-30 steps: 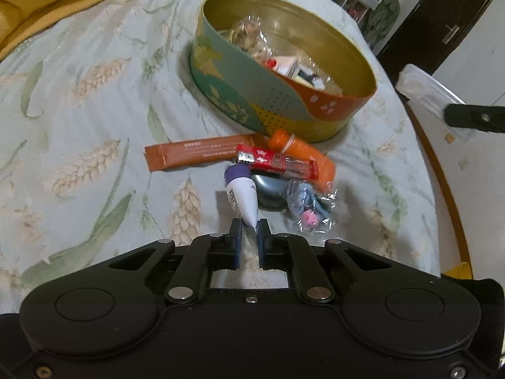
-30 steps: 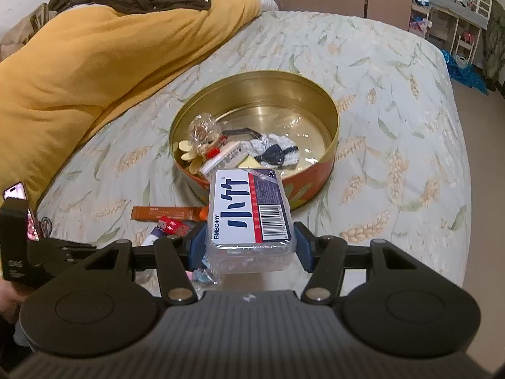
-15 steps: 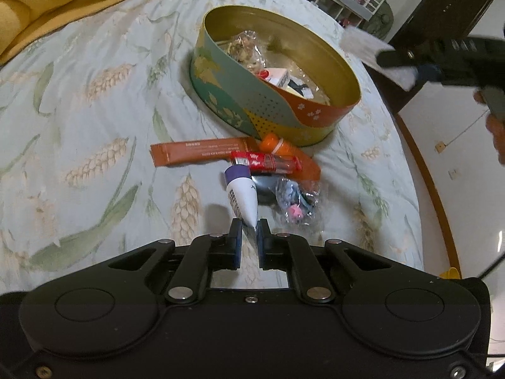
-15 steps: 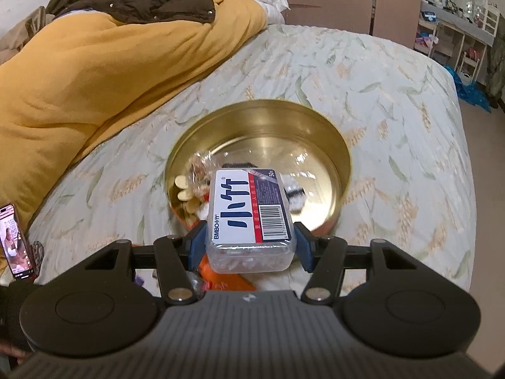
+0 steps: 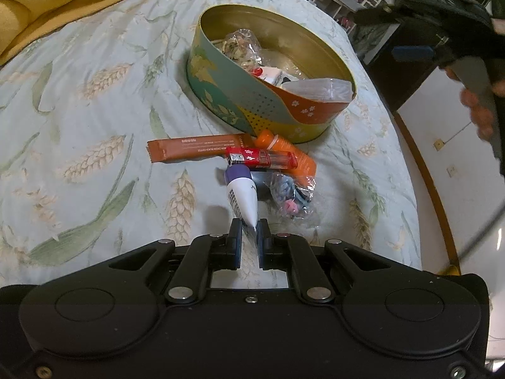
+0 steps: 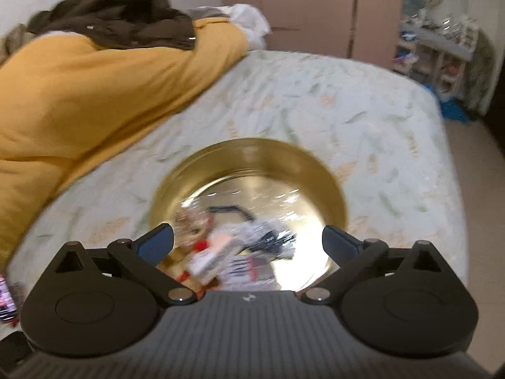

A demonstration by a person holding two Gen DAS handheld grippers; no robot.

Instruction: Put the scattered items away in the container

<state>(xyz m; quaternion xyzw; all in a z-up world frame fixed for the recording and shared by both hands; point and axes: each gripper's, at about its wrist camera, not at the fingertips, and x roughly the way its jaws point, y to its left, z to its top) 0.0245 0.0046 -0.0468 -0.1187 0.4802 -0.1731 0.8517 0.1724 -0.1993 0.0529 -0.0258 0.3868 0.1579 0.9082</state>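
A round tin (image 5: 240,101) with a gold inside stands on the bed and holds several small items. My left gripper (image 5: 249,232) is shut on the crimped end of a white tube with a purple cap (image 5: 241,194), held just above the sheet. Beyond it lie an orange-brown sachet (image 5: 195,150), a red lighter (image 5: 262,159), an orange tube (image 5: 290,154) and a clear bag of small bits (image 5: 290,194). My right gripper (image 6: 247,241) is open above the tin (image 6: 249,154). The clear plastic box (image 6: 249,268) lies inside the tin below it, also showing in the left wrist view (image 5: 318,87).
A yellow duvet (image 6: 94,94) with a dark jacket (image 6: 120,15) covers the bed's far left. The bed edge and floor are on the right (image 5: 442,164). A phone (image 6: 6,293) shows at the left edge. The right wrist view is blurred.
My right gripper moved forward over the tin, opened and let go of the clear plastic box, which now lies in the tin. My left gripper kept its hold on the tube.
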